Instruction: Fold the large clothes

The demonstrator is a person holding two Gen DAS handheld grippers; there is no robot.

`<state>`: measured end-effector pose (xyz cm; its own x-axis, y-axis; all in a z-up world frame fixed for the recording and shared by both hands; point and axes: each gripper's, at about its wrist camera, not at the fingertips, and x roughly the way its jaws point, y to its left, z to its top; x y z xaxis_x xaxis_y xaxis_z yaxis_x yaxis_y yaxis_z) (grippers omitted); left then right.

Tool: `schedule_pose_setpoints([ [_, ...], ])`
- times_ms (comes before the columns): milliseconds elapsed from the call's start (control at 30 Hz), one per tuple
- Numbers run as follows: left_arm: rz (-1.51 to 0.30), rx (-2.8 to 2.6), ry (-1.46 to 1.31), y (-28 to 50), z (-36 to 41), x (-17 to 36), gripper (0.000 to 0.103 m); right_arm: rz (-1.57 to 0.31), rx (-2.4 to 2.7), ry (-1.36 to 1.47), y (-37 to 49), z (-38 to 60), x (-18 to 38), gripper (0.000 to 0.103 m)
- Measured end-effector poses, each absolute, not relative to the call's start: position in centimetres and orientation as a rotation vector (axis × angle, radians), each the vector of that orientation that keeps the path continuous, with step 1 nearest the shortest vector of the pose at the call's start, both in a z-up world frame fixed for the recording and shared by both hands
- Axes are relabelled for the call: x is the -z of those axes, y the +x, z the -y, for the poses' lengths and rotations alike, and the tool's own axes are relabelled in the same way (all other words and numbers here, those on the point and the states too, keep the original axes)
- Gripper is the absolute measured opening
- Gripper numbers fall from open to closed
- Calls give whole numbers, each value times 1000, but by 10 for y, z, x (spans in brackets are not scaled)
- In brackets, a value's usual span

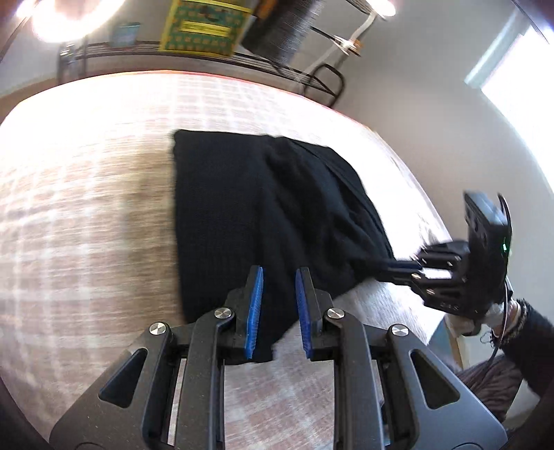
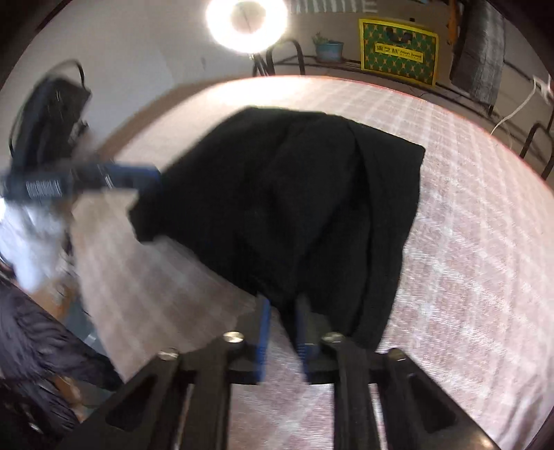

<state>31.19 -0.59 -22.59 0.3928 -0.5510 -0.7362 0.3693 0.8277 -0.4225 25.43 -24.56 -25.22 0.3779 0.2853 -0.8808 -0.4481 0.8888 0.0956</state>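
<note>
Black knit garment (image 1: 270,207) lies bunched on the checked tablecloth (image 1: 86,207). Left gripper (image 1: 278,311) and right gripper (image 2: 282,329) each clamp a near corner; lift both evenly, keeping the hem taut.

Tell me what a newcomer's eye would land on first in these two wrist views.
First, the black garment, lying bunched across the middle of the pale checked table. Next, the two grippers holding its near edge: the left gripper with blue fingers on either side of a fold, and the right gripper at the garment's other near corner. Behind, a bright ring light and a yellow-and-green box on a wire shelf.
</note>
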Motion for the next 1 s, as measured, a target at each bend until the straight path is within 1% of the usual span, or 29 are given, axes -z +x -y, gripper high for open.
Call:
schedule_pose_setpoints([
  [33,-1001,572,-211,312,-3,223,18,-1094,-484,-188,250,248,248,1],
  [100,-989,546,-226,313,-17,222,18,-1088,-511,-221,238,254,243,1],
  [133,-984,531,-237,316,-22,221,20,-1089,-540,-192,239,259,240,4],
  [167,-982,509,-264,325,-29,223,28,-1083,-554,-149,237,266,235,23],
  [200,-985,491,-293,331,-34,225,35,-1059,-540,-112,236,276,229,37],
  [233,-991,477,-344,339,-42,229,44,-1029,-528,-74,237,285,222,57],
  [267,-999,473,-387,344,-47,232,46,-1006,-522,-34,239,293,215,61],
  [300,-1014,474,-431,351,-52,237,46,-989,-517,13,245,302,210,60],
  [367,-1054,471,-517,365,-61,249,53,-948,-493,146,261,324,202,61],
  [433,-1079,470,-599,375,-65,261,56,-927,-464,280,277,345,199,62],
  [533,-1121,484,-706,386,-66,281,56,-928,-438,441,295,370,211,63],
  [700,-1179,519,-803,399,-61,308,56,-993,-416,602,320,389,252,59],
  [900,-1161,551,-855,408,-63,314,56,-1012,-446,750,333,399,283,58],
  [1000,-1157,552,-865,413,-60,315,56,-1015,-464,766,340,391,287,54],
])
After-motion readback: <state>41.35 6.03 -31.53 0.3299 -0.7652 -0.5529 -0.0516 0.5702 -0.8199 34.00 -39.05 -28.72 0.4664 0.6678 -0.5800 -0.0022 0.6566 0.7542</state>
